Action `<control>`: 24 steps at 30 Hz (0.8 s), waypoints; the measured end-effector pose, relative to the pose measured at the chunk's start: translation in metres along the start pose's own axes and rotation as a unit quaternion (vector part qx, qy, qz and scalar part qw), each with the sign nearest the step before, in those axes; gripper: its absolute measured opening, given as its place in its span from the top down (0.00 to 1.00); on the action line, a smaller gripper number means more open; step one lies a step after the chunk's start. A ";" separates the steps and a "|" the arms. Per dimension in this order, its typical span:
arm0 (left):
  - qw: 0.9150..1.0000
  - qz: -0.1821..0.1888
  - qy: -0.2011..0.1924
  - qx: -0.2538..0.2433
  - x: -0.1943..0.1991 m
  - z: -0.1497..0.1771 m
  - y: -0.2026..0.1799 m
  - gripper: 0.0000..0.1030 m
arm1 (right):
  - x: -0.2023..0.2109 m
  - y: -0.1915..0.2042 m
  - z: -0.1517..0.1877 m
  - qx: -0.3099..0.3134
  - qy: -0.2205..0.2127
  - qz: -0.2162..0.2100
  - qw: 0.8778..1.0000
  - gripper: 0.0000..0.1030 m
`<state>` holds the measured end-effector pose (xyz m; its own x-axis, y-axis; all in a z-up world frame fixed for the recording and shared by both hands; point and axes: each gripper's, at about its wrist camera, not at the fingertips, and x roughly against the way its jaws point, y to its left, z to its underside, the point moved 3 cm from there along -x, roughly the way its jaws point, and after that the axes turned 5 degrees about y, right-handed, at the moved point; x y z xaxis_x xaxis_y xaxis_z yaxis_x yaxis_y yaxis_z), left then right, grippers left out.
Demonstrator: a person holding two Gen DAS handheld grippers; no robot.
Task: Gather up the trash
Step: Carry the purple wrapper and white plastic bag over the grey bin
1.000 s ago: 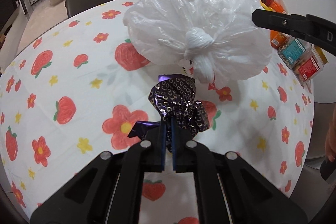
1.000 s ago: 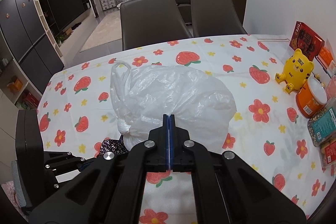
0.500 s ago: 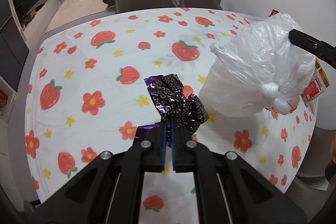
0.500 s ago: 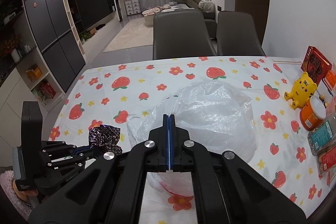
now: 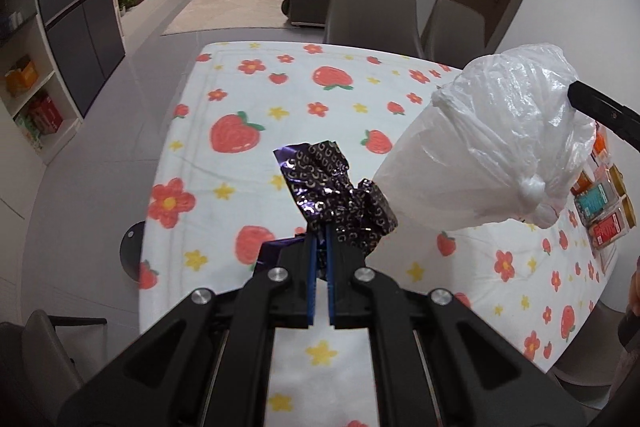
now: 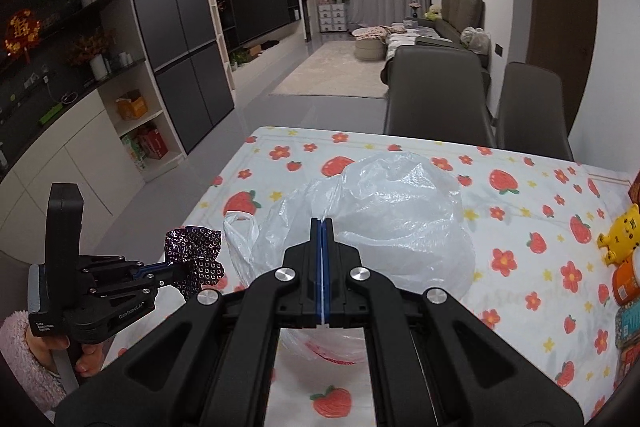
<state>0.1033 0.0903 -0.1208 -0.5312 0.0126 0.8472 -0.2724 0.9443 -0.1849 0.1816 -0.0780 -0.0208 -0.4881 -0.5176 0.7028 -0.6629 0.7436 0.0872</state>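
Your left tongs [image 5: 320, 259] pinch the purple foil wrapper [image 5: 336, 191] thinly; your right tongs [image 6: 322, 259] clamp the knotted white plastic bag [image 6: 384, 223], centre frame, so either could slip out.

At the centre of the left wrist view, the wrapper [image 5: 336, 187] is looking like crinkled dark foil, glossy, and printed with pale rings. To its right, the white bag [image 5: 496, 147] is showing as thin, translucent plastic film, wrinkled and catching a soft sheen. Beneath both, the tablecloth [image 5: 280, 99] is appearing matt and smooth, printed with strawberries and flowers. The left gripper [image 5: 320, 231] is looking like matt black plastic with blue pads and shiny metal screw heads.
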 end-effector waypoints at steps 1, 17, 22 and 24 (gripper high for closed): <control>1.000 -0.005 -0.004 0.009 0.006 0.002 0.014 0.96 | -0.004 0.014 -0.003 0.009 0.001 -0.007 1.000 1.00; 0.993 -0.075 -0.021 0.085 0.098 0.048 0.317 0.96 | -0.091 0.317 -0.027 0.060 0.020 -0.098 0.993 1.00; 0.991 -0.091 -0.010 0.100 0.105 0.057 0.391 0.96 | -0.130 0.387 -0.024 0.062 0.048 -0.124 0.989 1.00; 0.990 -0.094 -0.006 0.109 0.102 0.058 0.413 0.96 | -0.144 0.406 -0.024 0.065 0.058 -0.131 0.988 1.00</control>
<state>-0.1101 0.4626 -0.1393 -0.4631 -0.1624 0.8713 -0.5337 0.8359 -0.1279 -0.0042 0.3088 -0.0699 -0.2272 -0.6268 0.7453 -0.8285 0.5267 0.1904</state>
